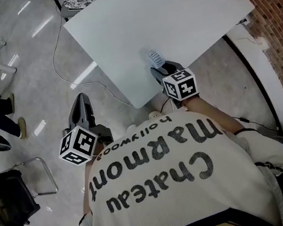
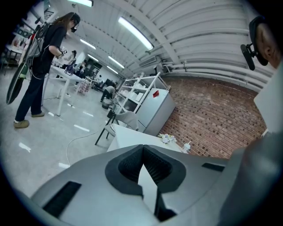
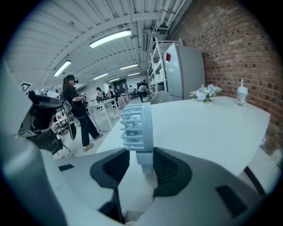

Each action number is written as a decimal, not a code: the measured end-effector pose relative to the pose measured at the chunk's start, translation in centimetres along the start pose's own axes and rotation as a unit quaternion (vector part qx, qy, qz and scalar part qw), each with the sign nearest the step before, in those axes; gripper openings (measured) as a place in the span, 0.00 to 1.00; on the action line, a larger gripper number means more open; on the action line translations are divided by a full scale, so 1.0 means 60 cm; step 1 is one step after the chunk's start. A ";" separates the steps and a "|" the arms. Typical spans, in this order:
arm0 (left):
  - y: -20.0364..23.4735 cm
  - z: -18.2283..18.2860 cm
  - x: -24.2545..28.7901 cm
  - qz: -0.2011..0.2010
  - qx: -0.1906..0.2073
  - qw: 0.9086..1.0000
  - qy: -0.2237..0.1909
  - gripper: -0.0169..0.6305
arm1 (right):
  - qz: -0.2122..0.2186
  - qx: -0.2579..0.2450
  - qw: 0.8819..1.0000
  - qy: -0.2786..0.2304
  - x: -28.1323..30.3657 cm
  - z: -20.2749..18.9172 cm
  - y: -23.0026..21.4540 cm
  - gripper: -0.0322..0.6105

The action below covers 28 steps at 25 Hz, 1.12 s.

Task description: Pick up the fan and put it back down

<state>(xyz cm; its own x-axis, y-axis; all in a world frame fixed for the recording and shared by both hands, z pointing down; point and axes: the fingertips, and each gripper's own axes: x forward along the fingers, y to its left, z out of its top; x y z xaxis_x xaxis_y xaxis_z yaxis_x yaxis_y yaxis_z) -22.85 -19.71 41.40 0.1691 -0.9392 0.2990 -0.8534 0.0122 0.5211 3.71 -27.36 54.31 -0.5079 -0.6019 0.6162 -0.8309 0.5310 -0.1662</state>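
White worktop [image 1: 168, 18] bears the fan [image 3: 138, 128] upright, so the right hand-held gripper [image 3: 141, 161] straddles its stem, jaws apart; the left hand-held gripper [image 2: 142, 150] idles, jaws together.

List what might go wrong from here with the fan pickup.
1. The fan stands upright between the right gripper's open jaws, closer to the jaw on that view's right. Closing may shove it sideways and tip it.
2. In the head view it stands close to the table's edge, so a knock might send it off.
3. The jaws line up with its thin stem, below the wide head, so a low grip may let it swing.
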 end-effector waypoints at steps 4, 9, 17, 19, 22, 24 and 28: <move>-0.002 -0.001 -0.004 -0.001 0.000 1.000 0.000 0.03 | 0.001 -0.001 1.000 0.001 -0.003 -0.003 0.001 0.32; 0.000 -0.005 -0.009 0.001 0.000 1.000 0.001 0.03 | 0.002 -0.003 1.000 0.004 -0.004 -0.007 0.001 0.32; 0.001 -0.005 -0.014 0.004 -0.004 1.000 -0.002 0.03 | 0.002 -0.008 1.000 0.006 -0.006 -0.012 0.002 0.32; 0.002 -0.006 -0.013 0.005 -0.005 1.000 -0.002 0.03 | 0.001 -0.012 1.000 0.008 -0.005 -0.013 0.001 0.32; 0.003 -0.007 -0.011 0.006 -0.006 1.000 -0.001 0.03 | 0.000 -0.015 1.000 0.009 -0.004 -0.014 -0.001 0.31; 0.003 -0.008 -0.011 0.006 -0.006 1.000 -0.002 0.03 | -0.001 -0.018 1.000 0.009 -0.004 -0.015 -0.001 0.31; 0.001 -0.011 -0.011 0.005 -0.007 1.000 -0.001 0.03 | 0.000 -0.024 1.000 0.009 -0.005 -0.015 0.001 0.31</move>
<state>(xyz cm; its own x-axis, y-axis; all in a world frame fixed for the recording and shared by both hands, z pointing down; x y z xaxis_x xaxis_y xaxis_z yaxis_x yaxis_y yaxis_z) -22.69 -18.86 41.75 0.1602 -0.9394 0.3030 -0.8485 0.0258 0.5286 4.02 -26.65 54.81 -0.5027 -0.5922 0.6297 -0.8191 0.5592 -0.1280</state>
